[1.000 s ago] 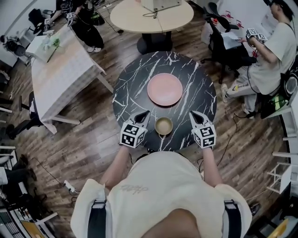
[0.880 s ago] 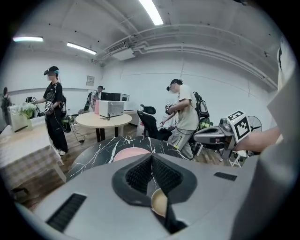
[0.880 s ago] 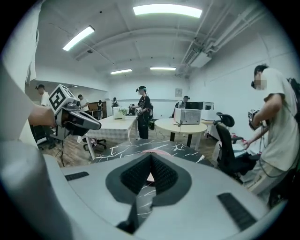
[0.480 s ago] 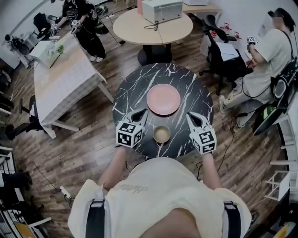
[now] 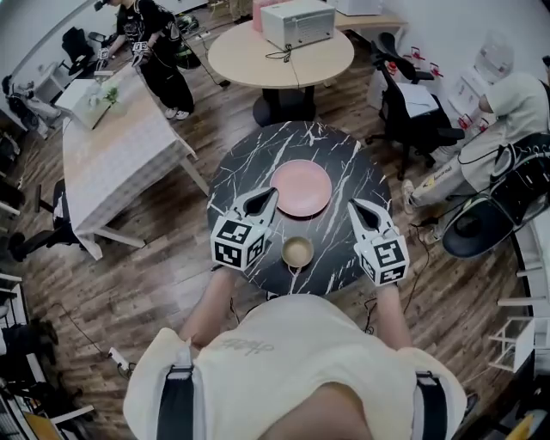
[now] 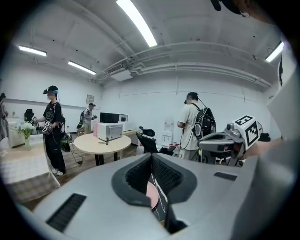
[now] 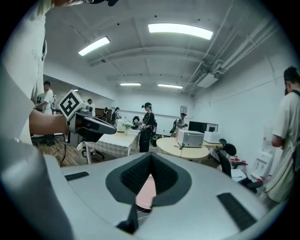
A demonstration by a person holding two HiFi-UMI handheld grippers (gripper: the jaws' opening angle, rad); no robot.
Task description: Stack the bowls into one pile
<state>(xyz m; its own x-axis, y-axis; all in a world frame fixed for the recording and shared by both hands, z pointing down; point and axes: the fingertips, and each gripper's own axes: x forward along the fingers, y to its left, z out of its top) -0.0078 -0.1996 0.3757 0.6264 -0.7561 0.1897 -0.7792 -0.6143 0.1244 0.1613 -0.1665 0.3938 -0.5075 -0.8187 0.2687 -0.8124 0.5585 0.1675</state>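
A wide pink bowl (image 5: pixel 301 188) lies at the middle of the round black marble table (image 5: pixel 241 168). A small brown bowl (image 5: pixel 297 251) stands apart from it near the table's front edge. My left gripper (image 5: pixel 269 195) hovers shut and empty above the table, left of the pink bowl. My right gripper (image 5: pixel 353 205) hovers shut and empty on the right. In the left gripper view the shut left gripper (image 6: pixel 151 157) points nearly level, with a sliver of the pink bowl (image 6: pixel 151 194) showing beneath. The right gripper (image 7: pixel 151 156) likewise shows the pink bowl (image 7: pixel 146 192) beneath.
A beige round table (image 5: pixel 249 51) with a white box (image 5: pixel 297 21) stands behind. A cloth-covered table (image 5: pixel 112 137) is at the left, a black office chair (image 5: pixel 408 99) at the right. People stand and sit around the room.
Both grippers have risen off the table and stayed shut. Their tips now reach beside the pink bowl in the head view. The bowls have not moved.
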